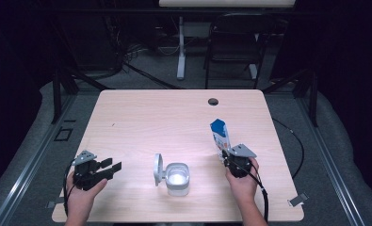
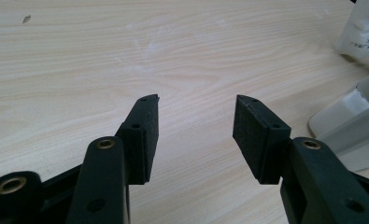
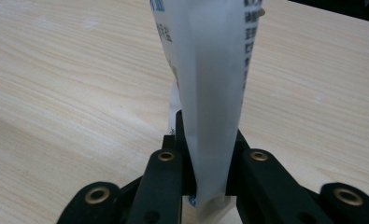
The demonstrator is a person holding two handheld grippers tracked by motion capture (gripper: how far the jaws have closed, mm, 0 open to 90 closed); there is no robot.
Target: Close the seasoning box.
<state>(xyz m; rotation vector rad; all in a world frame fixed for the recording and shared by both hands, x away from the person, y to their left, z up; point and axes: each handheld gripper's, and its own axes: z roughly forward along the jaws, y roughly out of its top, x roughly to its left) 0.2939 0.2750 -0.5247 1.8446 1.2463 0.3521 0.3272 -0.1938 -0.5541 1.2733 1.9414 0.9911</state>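
A white pouch with a blue top (image 1: 220,135) stands upright at the table's right side, and my right gripper (image 1: 230,157) is shut on its lower part. In the right gripper view the white pouch (image 3: 212,84) rises between the jaws of the right gripper (image 3: 210,156), pinched flat. A white container (image 1: 177,178) with its hinged lid (image 1: 158,169) flipped open to the left sits at the front middle. My left gripper (image 1: 112,167) rests at the front left, open and holding nothing. The left gripper (image 2: 196,126) points toward the container (image 2: 355,126).
The light wooden table (image 1: 141,117) has a cable hole (image 1: 213,101) near its far edge. A black chair (image 1: 233,44) and a white desk leg (image 1: 181,47) stand on the floor beyond the table. Cables trail from both grippers.
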